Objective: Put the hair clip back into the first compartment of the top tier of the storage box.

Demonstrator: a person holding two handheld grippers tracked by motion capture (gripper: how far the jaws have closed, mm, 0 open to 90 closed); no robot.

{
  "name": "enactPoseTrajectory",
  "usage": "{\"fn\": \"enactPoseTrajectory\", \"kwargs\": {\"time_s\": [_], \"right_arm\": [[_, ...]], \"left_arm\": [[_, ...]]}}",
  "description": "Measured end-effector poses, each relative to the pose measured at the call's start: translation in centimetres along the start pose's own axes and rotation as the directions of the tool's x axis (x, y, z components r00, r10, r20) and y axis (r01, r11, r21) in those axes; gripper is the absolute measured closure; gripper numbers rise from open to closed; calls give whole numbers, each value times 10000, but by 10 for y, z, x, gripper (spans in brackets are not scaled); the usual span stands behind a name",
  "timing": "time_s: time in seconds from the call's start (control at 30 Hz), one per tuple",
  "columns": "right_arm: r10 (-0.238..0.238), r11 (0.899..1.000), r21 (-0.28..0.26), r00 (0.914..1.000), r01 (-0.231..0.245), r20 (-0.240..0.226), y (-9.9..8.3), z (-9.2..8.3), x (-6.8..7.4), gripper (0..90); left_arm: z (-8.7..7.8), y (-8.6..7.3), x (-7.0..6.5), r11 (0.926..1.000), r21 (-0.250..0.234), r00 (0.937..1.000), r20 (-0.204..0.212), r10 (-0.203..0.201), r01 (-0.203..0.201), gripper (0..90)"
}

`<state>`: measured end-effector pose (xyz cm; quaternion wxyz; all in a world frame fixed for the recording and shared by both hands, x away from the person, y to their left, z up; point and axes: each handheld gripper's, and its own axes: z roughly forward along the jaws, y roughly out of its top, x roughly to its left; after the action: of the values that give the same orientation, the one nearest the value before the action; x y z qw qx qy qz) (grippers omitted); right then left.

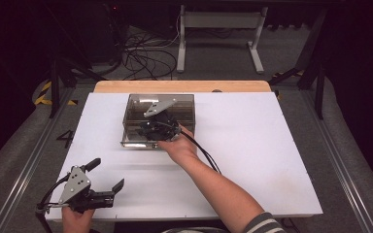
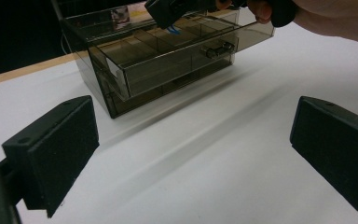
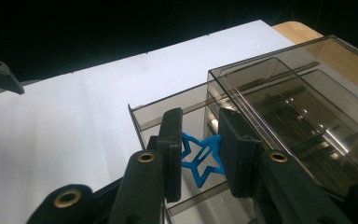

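White board (image 1: 252, 160) covers the table, a wooden strip showing along its far edge, dark room and floor cables behind. Smoky see-through drawer box (image 1: 159, 108) sits near the far edge, a bit left of centre, with its top drawer (image 2: 168, 60) pulled out toward the near edge; dividers split it into compartments. Right gripper (image 3: 200, 156) hangs over that open drawer, jaws clamped on a blue star (image 3: 199, 159), pads pressing its side points so the star stands upright between them, above the drawer's front compartments; exactly which compartment cannot be told. Star is an open outline, thin plastic by the look: judged very light, fairly stiff but with thin arms that could flex or snap under a hard squeeze, and smooth enough to swivel in the pads. Best hold is the current one, across two opposite points with the flat faces clear, light pressure only. On release it should fall freely; risk is a point catching on a divider or the drawer's front wall. Left gripper (image 1: 108, 178) rests near the near left corner of the board, jaws wide apart, holding nothing, pointed across the board toward the box.
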<state>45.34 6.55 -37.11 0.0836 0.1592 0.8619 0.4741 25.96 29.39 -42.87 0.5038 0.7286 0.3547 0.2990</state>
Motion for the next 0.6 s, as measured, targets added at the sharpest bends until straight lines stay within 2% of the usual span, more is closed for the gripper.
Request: {"fn": "enactPoseTrajectory", "kwargs": {"time_s": [0.6], "right_arm": [[91,9982,579,9985,-122,538,2,13,4,718]], "left_arm": [[0,0,0,10000,-14,10000,1,-14,14,19]]}}
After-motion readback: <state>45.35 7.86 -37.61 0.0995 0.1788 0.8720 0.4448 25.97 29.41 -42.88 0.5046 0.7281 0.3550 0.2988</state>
